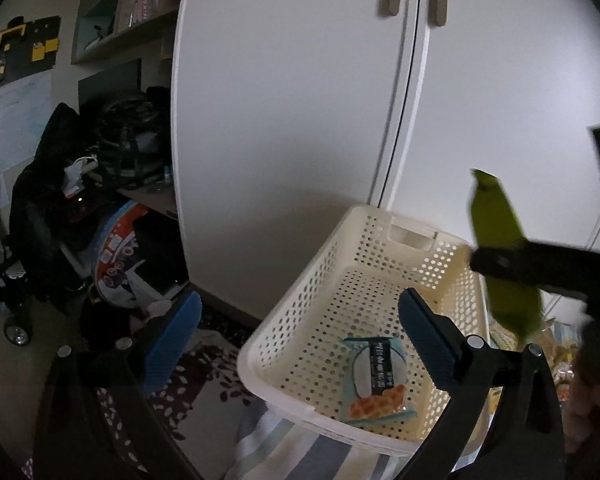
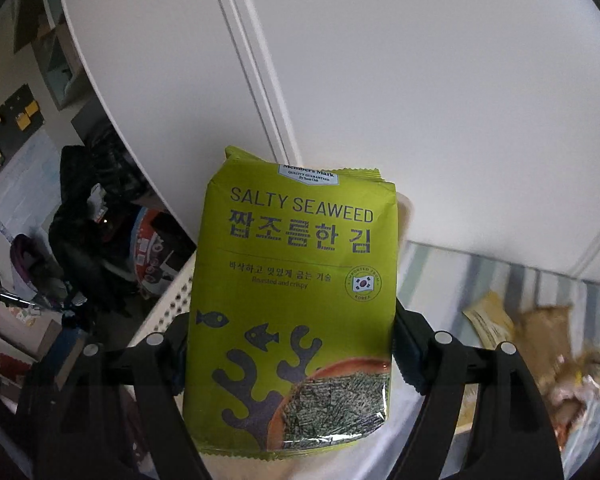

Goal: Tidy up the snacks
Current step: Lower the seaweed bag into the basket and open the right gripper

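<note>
While left fingers [image 1: 188,340] gape, right fingers [image 2: 410,354] seemingly around seaweed pack [image 2: 296,292].

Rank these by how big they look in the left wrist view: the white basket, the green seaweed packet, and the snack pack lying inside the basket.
1. White basket, largest by far.
2. Green seaweed packet, held in the right gripper; partly hidden, and its nearness to the camera is unclear, so this place is unsure.
3. Snack pack on the basket floor, looks smallest.

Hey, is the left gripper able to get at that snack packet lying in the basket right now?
Probably yes. The left gripper is open and empty above the white basket, and nothing covers the snack packet.
</note>
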`<state>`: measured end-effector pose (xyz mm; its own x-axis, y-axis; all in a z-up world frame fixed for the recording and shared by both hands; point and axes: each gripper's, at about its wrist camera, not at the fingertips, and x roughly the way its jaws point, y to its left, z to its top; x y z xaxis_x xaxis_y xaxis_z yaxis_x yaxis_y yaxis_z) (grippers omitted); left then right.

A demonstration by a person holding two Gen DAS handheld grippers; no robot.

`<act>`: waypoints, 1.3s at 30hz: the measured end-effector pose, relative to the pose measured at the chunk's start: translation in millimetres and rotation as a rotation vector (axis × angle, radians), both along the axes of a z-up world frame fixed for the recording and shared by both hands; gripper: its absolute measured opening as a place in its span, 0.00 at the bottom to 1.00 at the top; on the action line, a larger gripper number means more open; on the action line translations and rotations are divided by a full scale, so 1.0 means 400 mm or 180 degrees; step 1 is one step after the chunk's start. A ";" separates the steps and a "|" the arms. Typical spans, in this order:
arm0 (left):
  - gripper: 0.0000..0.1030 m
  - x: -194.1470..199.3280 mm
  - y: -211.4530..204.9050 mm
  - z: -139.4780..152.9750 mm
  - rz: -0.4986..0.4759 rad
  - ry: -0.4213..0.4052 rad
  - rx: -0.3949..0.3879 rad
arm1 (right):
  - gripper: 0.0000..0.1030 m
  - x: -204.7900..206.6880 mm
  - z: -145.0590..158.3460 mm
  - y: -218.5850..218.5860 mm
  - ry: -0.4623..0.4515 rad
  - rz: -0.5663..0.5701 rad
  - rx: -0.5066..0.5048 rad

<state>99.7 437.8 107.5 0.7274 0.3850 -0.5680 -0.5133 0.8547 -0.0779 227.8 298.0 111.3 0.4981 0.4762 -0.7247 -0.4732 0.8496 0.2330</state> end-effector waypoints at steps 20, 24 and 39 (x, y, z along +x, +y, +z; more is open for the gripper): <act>0.97 0.008 -0.004 -0.023 -0.0084 0.0030 -0.0084 | 0.80 0.057 -0.078 0.023 0.0391 -0.0046 0.0200; 0.97 0.013 -0.015 -0.027 -0.0139 0.0047 -0.0076 | 0.80 0.037 -0.075 0.001 0.0366 -0.0057 0.0187; 0.97 0.018 -0.093 -0.017 -0.0451 -0.0002 -0.0028 | 0.80 -0.020 -0.061 -0.216 0.0252 -0.0481 0.0123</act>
